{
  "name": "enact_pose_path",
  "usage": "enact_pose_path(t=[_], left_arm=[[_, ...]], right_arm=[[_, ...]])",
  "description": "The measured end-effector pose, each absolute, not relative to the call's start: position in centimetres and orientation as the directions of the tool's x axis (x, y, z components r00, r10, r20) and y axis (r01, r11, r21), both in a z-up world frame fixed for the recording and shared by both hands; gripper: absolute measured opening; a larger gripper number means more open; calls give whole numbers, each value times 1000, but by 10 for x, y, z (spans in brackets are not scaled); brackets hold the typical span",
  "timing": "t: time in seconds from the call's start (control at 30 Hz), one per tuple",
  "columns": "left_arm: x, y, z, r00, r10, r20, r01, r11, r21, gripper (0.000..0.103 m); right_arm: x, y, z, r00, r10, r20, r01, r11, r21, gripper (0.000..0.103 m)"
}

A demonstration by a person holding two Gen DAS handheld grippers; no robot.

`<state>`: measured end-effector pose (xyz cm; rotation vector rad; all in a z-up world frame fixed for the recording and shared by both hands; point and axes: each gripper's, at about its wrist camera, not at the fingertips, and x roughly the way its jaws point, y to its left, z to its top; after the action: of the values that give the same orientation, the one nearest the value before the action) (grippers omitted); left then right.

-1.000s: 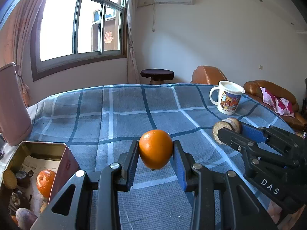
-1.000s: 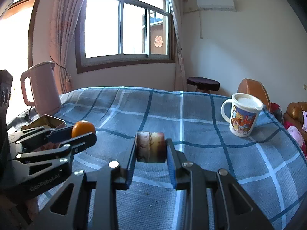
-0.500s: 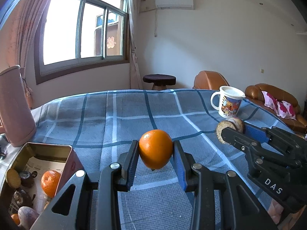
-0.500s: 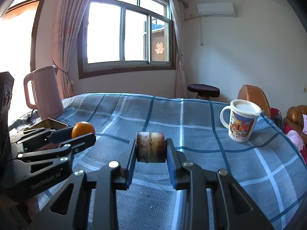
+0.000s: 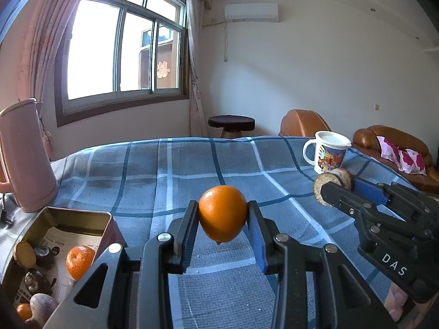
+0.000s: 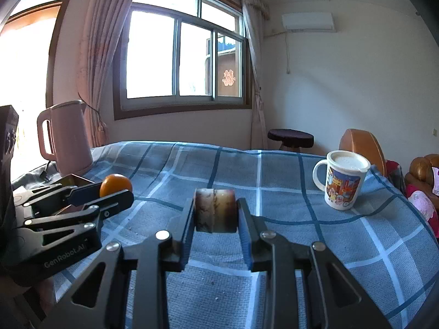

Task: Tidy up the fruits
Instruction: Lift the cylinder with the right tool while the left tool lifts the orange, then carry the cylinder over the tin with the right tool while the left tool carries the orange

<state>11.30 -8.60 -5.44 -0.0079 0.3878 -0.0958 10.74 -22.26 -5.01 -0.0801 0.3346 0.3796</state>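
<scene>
You are working in a sunlit room with a wide window (image 6: 181, 57), pink curtains (image 6: 90, 63) and a wall air conditioner (image 5: 251, 13). In front of you spreads a table under a blue checked cloth (image 5: 219, 164), with a brown leather sofa (image 5: 395, 148) beyond its right edge and a dark round stool (image 5: 231, 126) behind it.

On the cloth's far left stands a pink kettle (image 6: 67, 139). Just in front of it, at the near left corner, sits an open metal tin (image 5: 55, 249); a second, smaller orange fruit (image 5: 79, 261) lies inside it among several brown and dark pieces that are too small to name. On the right side of the cloth a white cartoon mug (image 6: 343, 182) stands upright, capped with a pale lid.

Your left gripper (image 5: 222, 227) is clamped on an orange (image 5: 222, 213), gripped by its sides and lifted clear of the cloth, to the right of the tin. Your right gripper (image 6: 215, 219) is clamped on a brown, mottled cylinder-shaped fruit piece (image 6: 214, 209), its flat ends against the pads, also held above the cloth, with the mug farther off to the right. The two grippers sit side by side, apart from each other.
</scene>
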Motion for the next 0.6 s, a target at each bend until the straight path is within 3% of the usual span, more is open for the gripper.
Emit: enact_pose_path(t=[0.6], left_arm=[[99,-84,-51,945,-56,-322,61,998,6,37]], right_arm=[[98,-223,-48,883,362,-299,-385,923,-18,32]])
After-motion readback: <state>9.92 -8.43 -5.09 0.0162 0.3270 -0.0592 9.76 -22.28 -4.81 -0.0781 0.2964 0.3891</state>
